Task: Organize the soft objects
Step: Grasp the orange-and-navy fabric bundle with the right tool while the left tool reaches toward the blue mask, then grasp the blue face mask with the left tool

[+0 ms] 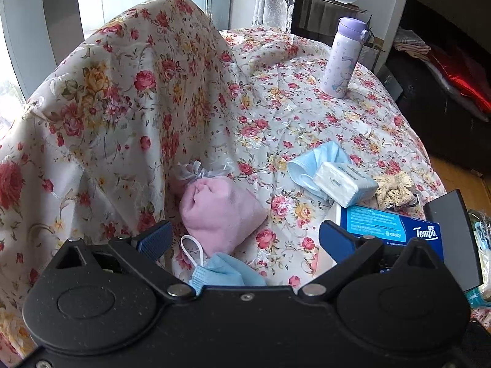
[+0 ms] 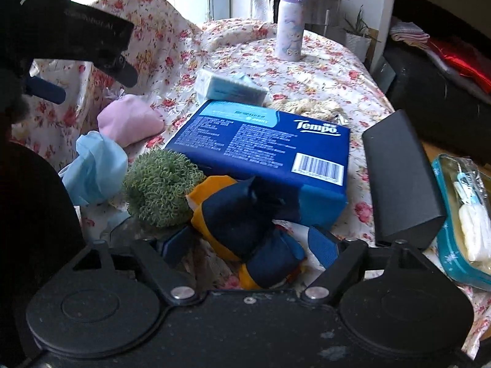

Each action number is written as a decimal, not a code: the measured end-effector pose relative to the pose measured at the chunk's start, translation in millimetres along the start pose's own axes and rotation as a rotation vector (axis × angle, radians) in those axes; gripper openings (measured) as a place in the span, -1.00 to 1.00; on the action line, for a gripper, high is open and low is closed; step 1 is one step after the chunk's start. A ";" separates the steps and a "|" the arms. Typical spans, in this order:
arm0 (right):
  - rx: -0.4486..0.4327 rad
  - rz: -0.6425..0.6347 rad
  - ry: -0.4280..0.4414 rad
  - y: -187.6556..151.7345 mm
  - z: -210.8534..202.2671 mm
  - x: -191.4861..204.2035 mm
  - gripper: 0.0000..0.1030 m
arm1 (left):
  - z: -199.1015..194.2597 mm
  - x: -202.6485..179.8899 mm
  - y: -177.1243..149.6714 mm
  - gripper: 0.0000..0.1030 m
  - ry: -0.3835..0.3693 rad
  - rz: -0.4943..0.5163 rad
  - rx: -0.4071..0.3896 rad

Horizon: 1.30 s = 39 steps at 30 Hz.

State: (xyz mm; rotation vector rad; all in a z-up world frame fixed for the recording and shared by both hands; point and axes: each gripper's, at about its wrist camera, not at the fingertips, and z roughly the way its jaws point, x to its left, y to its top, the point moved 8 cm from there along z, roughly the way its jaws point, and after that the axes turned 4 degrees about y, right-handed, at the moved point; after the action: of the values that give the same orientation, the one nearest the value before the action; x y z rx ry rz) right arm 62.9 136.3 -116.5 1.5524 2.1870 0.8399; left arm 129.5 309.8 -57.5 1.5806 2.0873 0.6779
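Right gripper (image 2: 250, 243): jaws partly open, straddling the navy and yellow cloth bundle (image 2: 245, 224); pads not seen pressing. The bundle looks light, soft and crushable; take it across its bulging middle. Green scrubber (image 2: 161, 187) just left of the jaws, tissue box (image 2: 264, 150) close ahead. Left gripper (image 1: 242, 239): jaws wide, empty, pink pouch (image 1: 219, 211) ahead
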 end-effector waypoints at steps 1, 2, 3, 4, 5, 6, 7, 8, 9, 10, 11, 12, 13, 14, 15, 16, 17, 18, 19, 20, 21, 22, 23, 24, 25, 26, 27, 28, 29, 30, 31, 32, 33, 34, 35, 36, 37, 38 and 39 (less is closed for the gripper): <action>0.011 -0.002 -0.002 -0.4 3.4 0.5 0.39 | 0.3 0.8 0.3 0.90 -0.002 -0.003 0.002; 0.024 -0.003 -0.004 -1.5 6.1 0.1 0.24 | 0.2 0.6 0.0 0.90 -0.002 -0.006 0.003; 0.036 -0.004 -0.011 -3.0 8.5 -0.7 0.06 | 0.2 0.8 -0.3 0.90 -0.002 -0.008 0.004; 0.044 -0.007 -0.008 -4.4 10.7 -1.4 0.04 | 0.5 1.3 -0.2 0.90 -0.004 -0.009 0.006; 0.047 -0.009 0.000 -3.9 12.6 -2.8 -0.02 | 0.5 0.8 -0.4 0.90 -0.005 -0.010 0.007; 0.044 -0.006 0.006 -4.3 9.6 -4.3 -0.07 | 0.6 0.6 -0.7 0.90 -0.005 -0.011 0.008; 0.044 -0.001 0.010 -4.9 6.1 -6.2 -0.09 | 0.4 0.4 -1.1 0.90 -0.006 -0.012 0.008; 0.045 0.003 0.013 -5.6 2.2 -9.1 -0.10 | 0.5 0.7 -1.1 0.90 -0.007 -0.013 0.009; 0.046 0.008 0.013 -6.1 -2.4 -12.2 -0.12 | 0.5 1.1 -1.2 0.90 -0.008 -0.015 0.010; 0.048 0.011 0.010 -6.8 -6.4 -15.1 -0.13 | 0.7 1.6 -1.1 0.90 -0.010 -0.017 0.012; 0.052 0.010 0.006 -8.1 -10.2 -17.9 -0.14 | 0.4 1.3 -1.8 0.90 -0.011 -0.019 0.013; 0.057 0.009 0.001 -9.6 -13.4 -20.4 -0.14 | 0.6 1.5 -2.0 0.90 -0.013 -0.021 0.016; 0.065 0.006 -0.007 -11.9 -17.4 -23.9 -0.14 | 1.1 2.1 -2.0 0.90 -0.015 -0.023 0.020; 0.069 0.004 -0.015 -13.9 -20.2 -26.5 -0.14 | 1.7 1.6 -2.2 0.90 -0.017 -0.025 0.024; 0.072 0.004 -0.023 -16.4 -23.9 -30.0 -0.14 | 2.2 2.1 -2.4 0.90 -0.017 -0.027 0.029; 0.073 0.006 -0.028 -18.7 -26.9 -33.0 -0.14 | 3.1 2.4 -2.9 0.90 -0.016 -0.030 0.036; 0.075 0.011 -0.032 -21.0 -29.7 -36.1 -0.14 | 4.6 3.2 -3.2 0.90 -0.015 -0.034 0.046; 0.076 0.017 -0.034 -22.9 -31.6 -39.5 -0.14 | 6.4 3.9 -3.9 0.90 -0.014 -0.036 0.059; 0.078 0.025 -0.035 -24.8 -33.1 -41.7 -0.14 | 8.5 4.6 -4.9 0.90 -0.012 -0.039 0.076; 0.078 0.033 -0.034 -26.5 -34.7 -43.8 -0.15 | 11.6 5.4 -6.1 0.90 -0.009 -0.041 0.100; 0.074 0.042 -0.031 -28.1 -36.3 -45.4 -0.17 | 14.2 6.2 -7.3 0.90 -0.005 -0.042 0.121; 0.068 0.050 -0.026 -29.0 -37.2 -46.6 -0.19 | 17.6 7.1 -8.7 0.90 0.002 -0.042 0.149; 0.065 0.057 -0.022 -29.9 -37.7 -47.3 -0.23 | 20.0 7.1 -10.5 0.90 0.010 -0.039 0.170; 0.061 0.065 -0.016 -30.5 -37.9 -47.8 -0.27 | 23.2 6.8 -12.0 0.90 0.023 -0.032 0.198; 0.058 0.074 -0.010 -31.1 -38.4 -48.7 -0.27 | 25.9 5.9 -13.4 0.90 0.037 -0.016 0.219; 0.054 0.081 -0.004 -30.9 -38.5 -48.8 -0.27 | 27.7 4.0 -14.7 0.90 0.045 0.002 0.232; 0.048 0.087 0.003 -30.5 -38.9 -49.1 -0.28 | 29.0 1.6 -16.3 0.90 0.054 0.023 0.245; 0.043 0.090 0.009 -29.8 -39.6 -48.7 -0.28 | 30.2 -0.1 -17.6 0.90 0.064 0.041 0.256; 0.039 0.091 0.015 -28.9 -40.1 -48.4 -0.30 | 31.8 -2.0 -19.5 0.90 0.078 0.062 0.271; 0.032 0.093 0.017 -28.1 -41.1 -48.8 -0.30 | 33.9 -3.8 -21.7 0.90 0.087 0.084 0.291; 0.024 0.096 0.021 -27.0 -42.2 -49.8 -0.30 | 36.6 -5.8 -23.8 0.90 0.092 0.106 0.316; 0.019 0.100 0.026 -25.8 -43.6 -50.4 -0.30 | 40.6 -9.0 -26.6 0.90 0.094 0.134 0.351; 0.012 0.107 0.032 -24.7 -44.8 -51.8 -0.30 | 44.2 -12.1 -29.6 0.89 0.091 0.159 0.384; 0.008 0.113 0.037 -23.8 -45.9 -53.4 -0.30 | 47.8 -14.8 -32.7 0.89 0.088 0.184 0.418; 0.005 0.118 0.040 -23.2 -46.7 -54.8 -0.30 | 52.4 -18.1 -37.1 0.88 0.087 0.212 0.459; 0.002 0.124 0.044 -22.9 -47.3 -56.7 -0.30 | 55.6 -20.9 -40.9 0.84 0.087 0.236 0.495; -0.003 0.132 0.048 -22.7 -48.2 -59.2 -0.30 | 59.5 -23.7 -45.5 0.82 0.090 0.267 0.535; -0.006 0.140 0.050 -22.7 -49.1 -60.8 -0.30 | 61.2 -25.5 -48.5 0.79 0.098 0.291 0.562; -0.009 0.150 0.053 -23.0 -49.8 -63.2 -0.30 | 64.2 -27.6 -51.9 0.76 0.108 0.317 0.592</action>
State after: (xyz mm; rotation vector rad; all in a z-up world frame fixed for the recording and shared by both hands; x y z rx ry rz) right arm 39.5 58.3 -96.9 1.7253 2.1204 0.9443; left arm 136.3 279.1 -138.7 2.2719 2.2686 0.2448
